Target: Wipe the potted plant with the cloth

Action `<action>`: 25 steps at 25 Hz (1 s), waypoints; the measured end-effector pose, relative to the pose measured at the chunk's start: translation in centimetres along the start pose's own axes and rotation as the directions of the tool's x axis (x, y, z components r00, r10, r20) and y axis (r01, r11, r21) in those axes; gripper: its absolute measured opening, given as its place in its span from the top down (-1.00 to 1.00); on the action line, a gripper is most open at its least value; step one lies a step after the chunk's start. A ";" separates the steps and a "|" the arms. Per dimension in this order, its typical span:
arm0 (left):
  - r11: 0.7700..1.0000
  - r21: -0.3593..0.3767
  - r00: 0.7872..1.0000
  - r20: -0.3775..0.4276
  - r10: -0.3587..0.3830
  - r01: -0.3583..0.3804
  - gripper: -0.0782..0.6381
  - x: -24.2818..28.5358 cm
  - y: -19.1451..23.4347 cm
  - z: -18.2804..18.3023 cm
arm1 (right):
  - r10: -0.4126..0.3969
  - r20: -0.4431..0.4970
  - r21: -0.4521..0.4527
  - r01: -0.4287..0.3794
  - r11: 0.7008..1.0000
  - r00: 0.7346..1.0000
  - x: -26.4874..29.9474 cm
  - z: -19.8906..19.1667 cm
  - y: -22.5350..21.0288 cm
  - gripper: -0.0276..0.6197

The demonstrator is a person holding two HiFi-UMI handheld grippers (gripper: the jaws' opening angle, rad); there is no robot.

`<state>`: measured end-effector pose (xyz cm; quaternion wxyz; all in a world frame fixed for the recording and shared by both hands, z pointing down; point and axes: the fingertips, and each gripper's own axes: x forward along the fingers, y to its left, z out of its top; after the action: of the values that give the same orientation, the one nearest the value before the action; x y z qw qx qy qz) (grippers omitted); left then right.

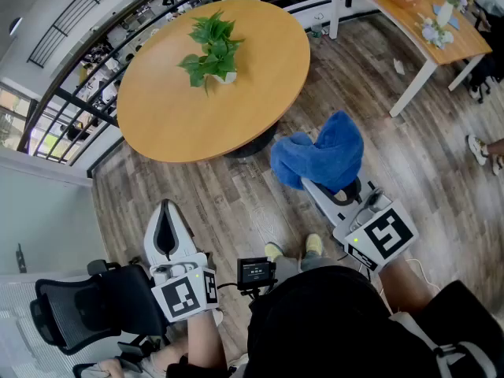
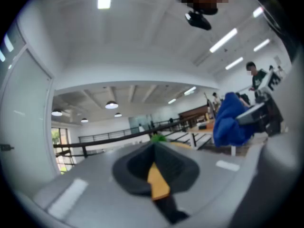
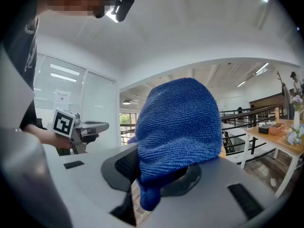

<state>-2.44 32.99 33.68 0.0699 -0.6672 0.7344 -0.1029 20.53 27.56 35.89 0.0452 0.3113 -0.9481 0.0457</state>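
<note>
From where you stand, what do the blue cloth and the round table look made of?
The blue cloth looks like soft terry or microfibre, matte: looped, nubbly weave. The round table is probably wood or wood-look laminate, smooth: even tan top, faint sheen.

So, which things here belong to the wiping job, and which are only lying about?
For the job:
plant
cloth

Lying about:
round table, which only bears the plant
desk
flowers
chair
</note>
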 end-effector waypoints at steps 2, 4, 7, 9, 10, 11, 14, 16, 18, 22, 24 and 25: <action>0.999 -0.032 0.999 0.004 0.037 -0.037 0.78 -0.5 0.0 0.1 | 0.010 -0.004 -0.001 -0.010 1.000 1.000 0.0 -0.3 -0.2 0.62; 0.996 -0.063 0.998 0.009 0.059 -0.058 0.78 -1.0 -0.2 0.4 | 0.019 -0.006 0.006 -0.019 1.000 1.000 0.1 -0.6 -0.3 0.62; 0.992 -0.111 0.998 0.020 0.065 -0.063 0.78 -1.4 -0.3 0.8 | 0.026 0.004 0.023 -0.026 0.999 1.000 0.3 -0.6 -0.3 0.62; 0.991 -0.121 0.998 0.023 0.064 -0.060 0.78 -1.4 -0.3 0.9 | 0.031 0.014 0.024 -0.031 0.999 0.999 0.6 -0.3 -0.2 0.62; 0.991 -0.121 0.998 0.027 0.063 -0.060 0.78 -1.2 -0.2 0.9 | 0.033 0.018 0.023 -0.034 0.999 0.999 0.9 -0.2 -0.2 0.62; 0.991 -0.120 0.997 0.033 0.064 -0.059 0.78 -0.9 0.1 1.0 | 0.034 0.021 0.021 -0.035 0.999 0.999 1.2 -0.1 -0.3 0.62; 0.991 -0.122 0.997 0.044 0.057 -0.052 0.78 0.5 0.7 0.8 | 0.026 0.025 0.020 -0.027 0.999 0.999 2.6 0.0 -0.7 0.62; 0.992 -0.121 0.998 0.047 0.044 -0.038 0.78 1.8 1.1 0.4 | 0.022 0.026 0.020 -0.023 1.000 0.999 3.7 0.0 -1.2 0.62; 0.992 -0.121 0.998 0.048 0.032 -0.026 0.78 3.5 1.5 -0.1 | 0.019 0.022 0.018 -0.019 1.000 1.000 5.0 0.0 -1.8 0.62; 0.992 -0.128 0.999 0.041 0.016 -0.011 0.78 7.5 3.4 -0.9 | 0.008 0.008 0.018 -0.008 1.000 1.000 9.1 0.4 -3.1 0.62; 0.991 -0.135 0.999 0.036 0.007 -0.002 0.78 9.8 4.6 -1.3 | 0.003 0.005 0.018 -0.004 1.000 1.000 11.6 0.8 -3.8 0.62; 0.990 -0.140 0.999 0.033 0.002 0.003 0.78 11.0 5.2 -1.6 | 0.002 0.002 0.018 -0.002 1.000 1.000 12.9 1.0 -4.2 0.62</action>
<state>-8.93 22.57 34.36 0.0350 -0.6723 0.7384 -0.0403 12.64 16.49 36.60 0.0414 0.3109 -0.9480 0.0540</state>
